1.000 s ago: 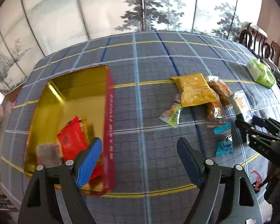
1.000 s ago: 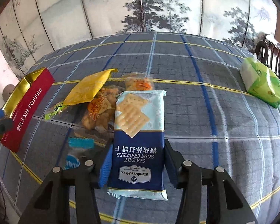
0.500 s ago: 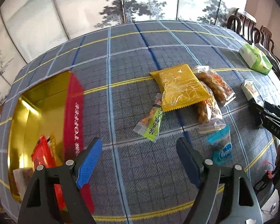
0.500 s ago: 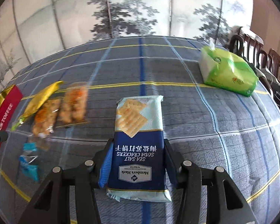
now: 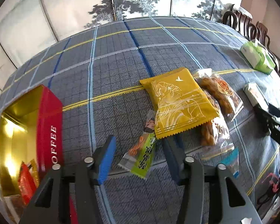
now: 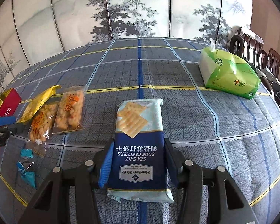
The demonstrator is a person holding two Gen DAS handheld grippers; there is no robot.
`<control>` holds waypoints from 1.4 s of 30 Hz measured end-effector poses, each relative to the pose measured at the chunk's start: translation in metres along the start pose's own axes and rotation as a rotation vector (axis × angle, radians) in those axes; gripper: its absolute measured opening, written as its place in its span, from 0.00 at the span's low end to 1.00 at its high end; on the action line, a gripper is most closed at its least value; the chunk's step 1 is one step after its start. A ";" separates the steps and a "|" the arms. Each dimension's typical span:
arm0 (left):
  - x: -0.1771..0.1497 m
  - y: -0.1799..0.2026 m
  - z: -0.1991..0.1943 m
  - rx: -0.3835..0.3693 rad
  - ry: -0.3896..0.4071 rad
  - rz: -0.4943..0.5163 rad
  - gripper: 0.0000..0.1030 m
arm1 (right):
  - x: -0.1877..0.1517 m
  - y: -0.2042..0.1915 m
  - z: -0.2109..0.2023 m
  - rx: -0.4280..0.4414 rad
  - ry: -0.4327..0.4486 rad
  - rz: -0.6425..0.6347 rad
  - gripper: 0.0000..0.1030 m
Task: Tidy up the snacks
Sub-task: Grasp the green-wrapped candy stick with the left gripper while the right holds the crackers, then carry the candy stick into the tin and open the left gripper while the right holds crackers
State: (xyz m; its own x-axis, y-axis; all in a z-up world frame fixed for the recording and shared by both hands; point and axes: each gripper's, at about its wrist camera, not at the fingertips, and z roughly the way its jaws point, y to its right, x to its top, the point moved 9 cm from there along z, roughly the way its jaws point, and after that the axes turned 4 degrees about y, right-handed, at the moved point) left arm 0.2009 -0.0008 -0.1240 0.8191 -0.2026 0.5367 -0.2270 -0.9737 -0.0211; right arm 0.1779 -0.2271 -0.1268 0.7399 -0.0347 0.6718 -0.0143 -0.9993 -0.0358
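Between closing jaws (left): green packet point(image 5: 142, 157).

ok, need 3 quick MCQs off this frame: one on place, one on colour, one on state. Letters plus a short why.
1. Where does the slim green snack stick lie?
A. between the left gripper's fingers
B. in the red toffee tin
C. on the tissue pack

2. Colour of the flat square foil pouch?
A. blue
B. yellow
C. white

3. The right gripper is:
A. empty
B. shut on the blue soda cracker pack
C. out of view

Key: A, the closing jaws flank it, not pressing yet; B, yellow foil with white line art; B, both pads press the pack's sides.
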 end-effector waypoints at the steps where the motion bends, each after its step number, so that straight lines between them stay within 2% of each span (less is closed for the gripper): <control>1: 0.000 0.000 0.001 -0.009 -0.004 -0.008 0.36 | 0.000 0.000 0.000 0.000 0.000 0.000 0.51; 3: 0.000 0.002 0.003 -0.024 0.000 -0.023 0.30 | 0.000 0.000 -0.001 0.000 0.000 0.000 0.51; 4: 0.000 0.003 0.003 -0.027 0.002 -0.021 0.23 | 0.000 0.000 0.000 0.000 0.000 0.000 0.51; 8: -0.005 0.007 -0.001 -0.031 0.006 -0.015 0.19 | 0.000 0.000 0.000 -0.004 -0.001 -0.004 0.51; 21: -0.027 -0.001 -0.026 -0.016 0.003 -0.056 0.18 | -0.002 -0.004 -0.001 -0.029 -0.006 -0.028 0.51; 32: -0.035 0.002 -0.061 -0.025 0.049 -0.081 0.18 | -0.002 -0.004 -0.002 -0.031 -0.006 -0.029 0.51; 36: -0.035 -0.007 -0.081 -0.003 0.086 -0.092 0.18 | -0.002 -0.004 -0.002 -0.031 -0.006 -0.030 0.51; 42: -0.038 -0.045 -0.106 0.047 0.121 -0.140 0.18 | -0.002 -0.004 -0.002 -0.031 -0.006 -0.030 0.51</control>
State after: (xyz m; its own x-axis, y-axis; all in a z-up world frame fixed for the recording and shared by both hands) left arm 0.1240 0.0614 -0.0542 0.7711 -0.0537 0.6344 -0.0880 -0.9959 0.0226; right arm 0.1753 -0.2231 -0.1269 0.7445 -0.0051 0.6676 -0.0131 -0.9999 0.0070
